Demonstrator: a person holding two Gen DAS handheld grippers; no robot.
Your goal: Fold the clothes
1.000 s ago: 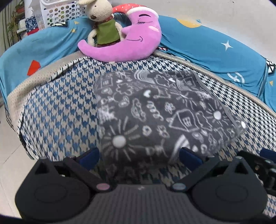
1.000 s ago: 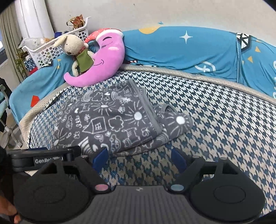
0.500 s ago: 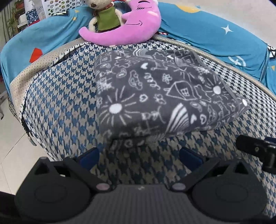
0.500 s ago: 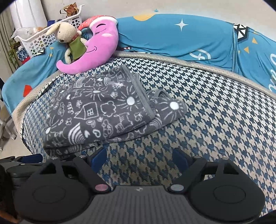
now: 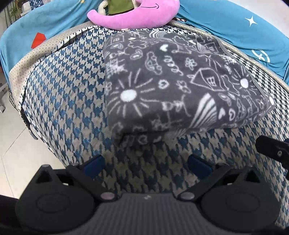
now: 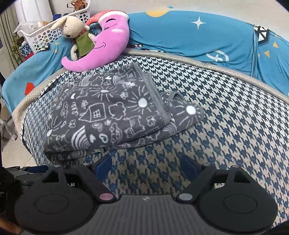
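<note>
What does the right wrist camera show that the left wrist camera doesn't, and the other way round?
Only the right wrist view shows the stuffed rabbit's head, the white laundry basket and the tucked part of the garment sticking out past the hemmed edge. Only the left wrist view shows the floor beside the bed corner. Both show the folded gray garment, the pink moon pillow, the checked cover, and open, empty jaws.

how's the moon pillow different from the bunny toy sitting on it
The moon pillow is bright pink, the bunny toy beige with a green vest. The moon pillow is much larger and lies curved on its side; the bunny toy sits propped against it. Both are plush, behind the folded grey garment.
</note>
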